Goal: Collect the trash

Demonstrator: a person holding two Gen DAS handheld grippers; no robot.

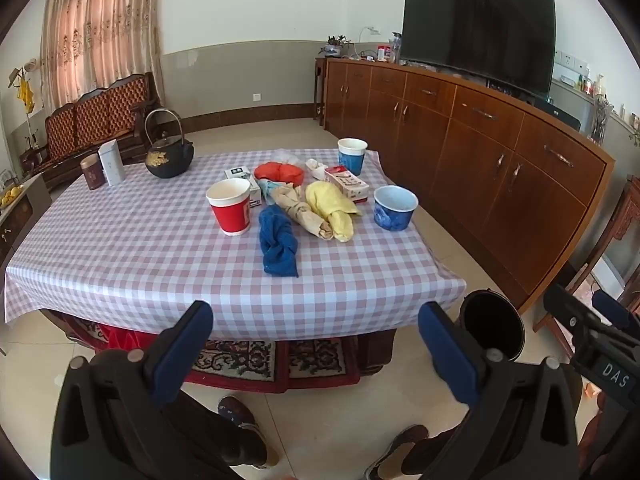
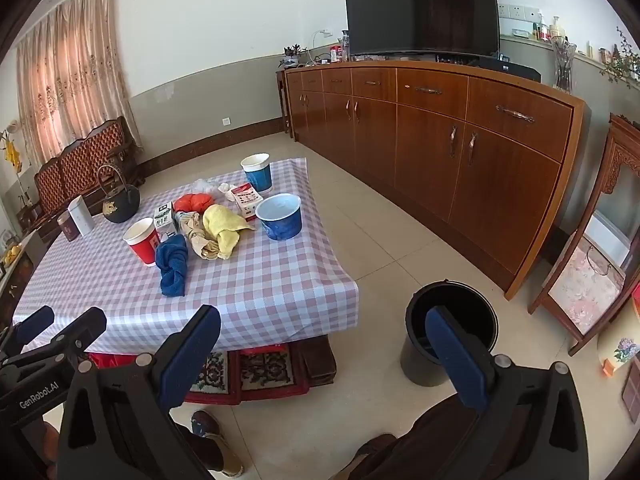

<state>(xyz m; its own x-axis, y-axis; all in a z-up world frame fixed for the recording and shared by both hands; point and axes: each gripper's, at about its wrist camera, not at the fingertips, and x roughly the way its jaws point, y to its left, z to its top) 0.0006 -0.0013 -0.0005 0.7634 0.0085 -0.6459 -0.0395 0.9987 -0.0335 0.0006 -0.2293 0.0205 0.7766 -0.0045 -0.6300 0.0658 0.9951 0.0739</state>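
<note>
Nothing is collected yet: both the left gripper (image 1: pixel 316 344) and right gripper (image 2: pixel 324 350) hang wide open and empty short of the tabletop's near edge, so the next move calls for reaching to the red paper cup (image 1: pixel 229 208) and wrappers clustered mid-table toward its far-right corner, then the black bin (image 2: pixel 450 340) on the floor.

Red paper cup (image 1: pixel 229 209) upright beside knotted blue rag (image 1: pixel 277 241), black bin (image 2: pixel 451 338) open on floor

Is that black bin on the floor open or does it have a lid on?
Open. The black bin stands upright beside the table, with no lid over its round mouth and its dark inside showing.
</note>
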